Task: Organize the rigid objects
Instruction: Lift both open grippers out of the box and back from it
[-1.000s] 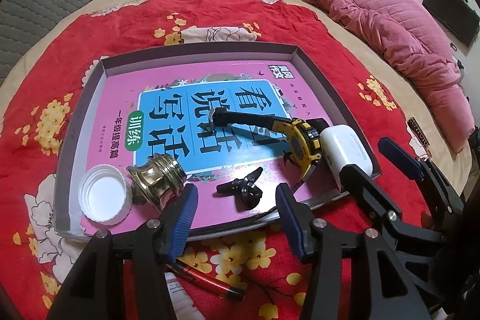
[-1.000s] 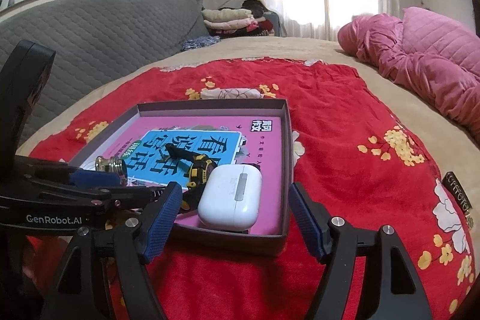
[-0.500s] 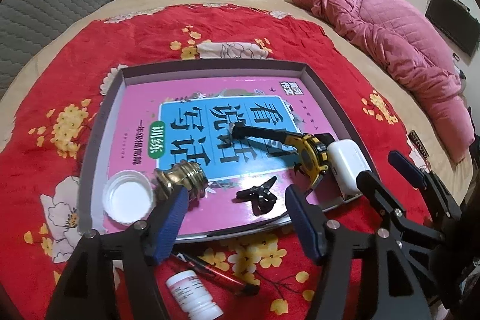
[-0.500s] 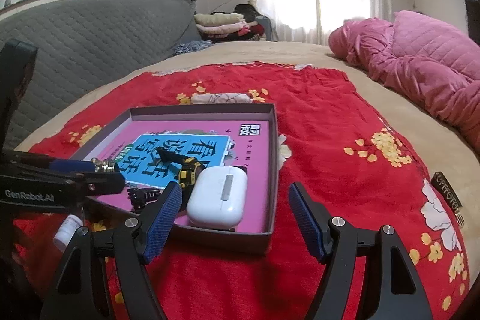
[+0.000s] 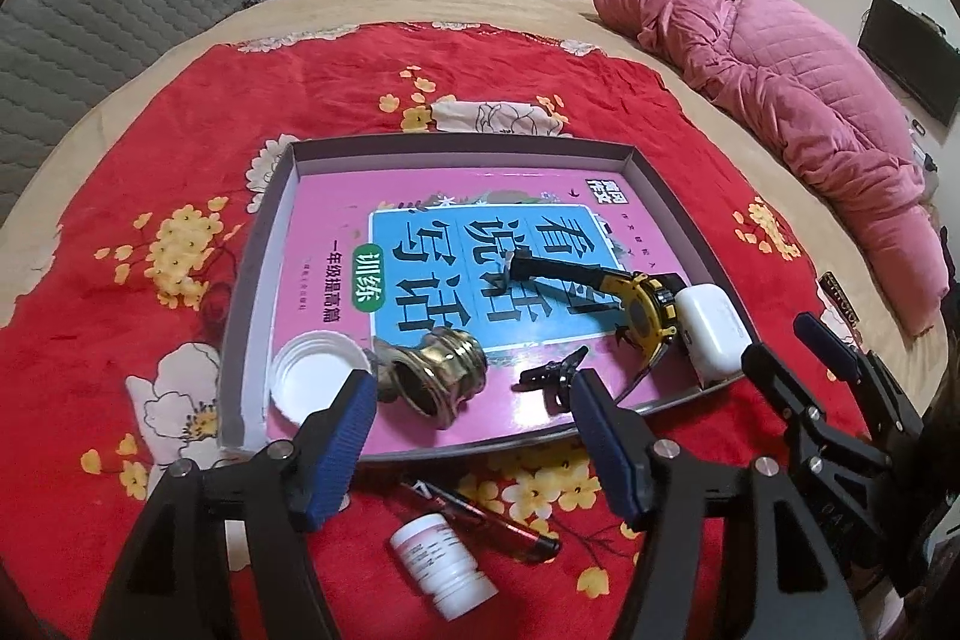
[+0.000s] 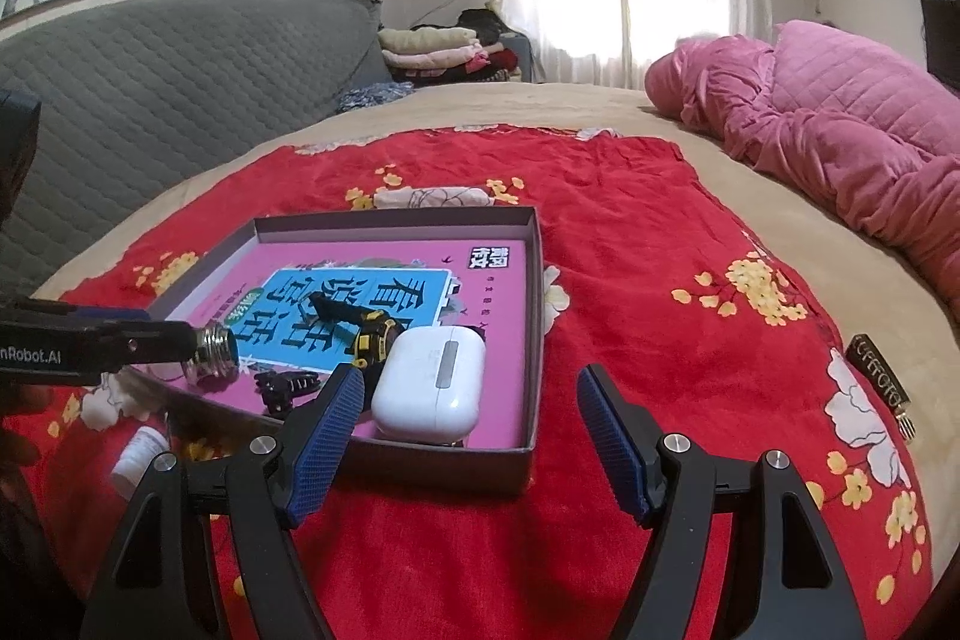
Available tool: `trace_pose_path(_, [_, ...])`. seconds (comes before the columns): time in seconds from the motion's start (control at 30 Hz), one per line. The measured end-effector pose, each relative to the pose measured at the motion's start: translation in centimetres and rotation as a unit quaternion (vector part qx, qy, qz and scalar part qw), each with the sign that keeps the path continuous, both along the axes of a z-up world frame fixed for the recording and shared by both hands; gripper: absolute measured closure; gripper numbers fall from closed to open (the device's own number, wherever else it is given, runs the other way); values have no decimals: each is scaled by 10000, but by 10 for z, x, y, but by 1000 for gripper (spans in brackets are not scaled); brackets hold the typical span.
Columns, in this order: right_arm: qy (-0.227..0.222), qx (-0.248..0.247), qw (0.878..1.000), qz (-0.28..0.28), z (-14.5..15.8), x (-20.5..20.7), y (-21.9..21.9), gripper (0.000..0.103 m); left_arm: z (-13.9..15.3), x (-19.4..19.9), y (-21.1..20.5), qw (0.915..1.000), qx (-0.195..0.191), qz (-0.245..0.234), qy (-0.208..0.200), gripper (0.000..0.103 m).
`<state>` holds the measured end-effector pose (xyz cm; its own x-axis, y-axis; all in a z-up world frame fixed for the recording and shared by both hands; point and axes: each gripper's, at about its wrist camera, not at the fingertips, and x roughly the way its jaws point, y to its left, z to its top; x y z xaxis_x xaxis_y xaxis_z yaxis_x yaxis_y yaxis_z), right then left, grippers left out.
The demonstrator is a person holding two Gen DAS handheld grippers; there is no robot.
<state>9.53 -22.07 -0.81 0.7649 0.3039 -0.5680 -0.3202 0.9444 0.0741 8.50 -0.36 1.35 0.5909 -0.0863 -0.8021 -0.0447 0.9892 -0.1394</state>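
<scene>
Both tools stand open and hold nothing. The left tool (image 5: 474, 436) hangs over the near edge of the tray (image 5: 666, 187), and the right tool (image 6: 468, 430) is at the tray's near right corner.

In the tray, on a pink book (image 5: 336, 220), lie a white cap (image 5: 309, 376), a brass fitting (image 5: 435, 379), a black clip (image 5: 552, 376), a yellow watch (image 5: 642, 310) and a white case (image 5: 711, 325). Outside it, on the red blanket (image 5: 180, 130), lie a small white bottle (image 5: 444, 565) and a red pen (image 5: 486, 517), touching or nearly so.

I think these two are next. The bottle is round and lies on soft cloth, so it may roll or sink away when the fingers close. The pen beside it may be caught together with it. The low tray wall could also tip if a tool presses it.

The book shows large Chinese characters, with 训练 in a green oval. The left tool reads "nRobot.AI" in the right view. The bottle label is too blurred to read.
</scene>
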Motion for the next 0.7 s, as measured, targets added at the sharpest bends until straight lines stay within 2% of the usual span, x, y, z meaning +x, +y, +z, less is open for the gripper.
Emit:
trace_pose_path(0.33, [-64, 62, 9998, -164, 13, -12, -2, 28, 12, -11, 21, 9998, -100, 123, -133, 36])
trace_pose_path(0.7, [-426, -76, 9989, -191, 34, -33, 10, 28, 19, -31, 25, 9995, -245, 108, -195, 36])
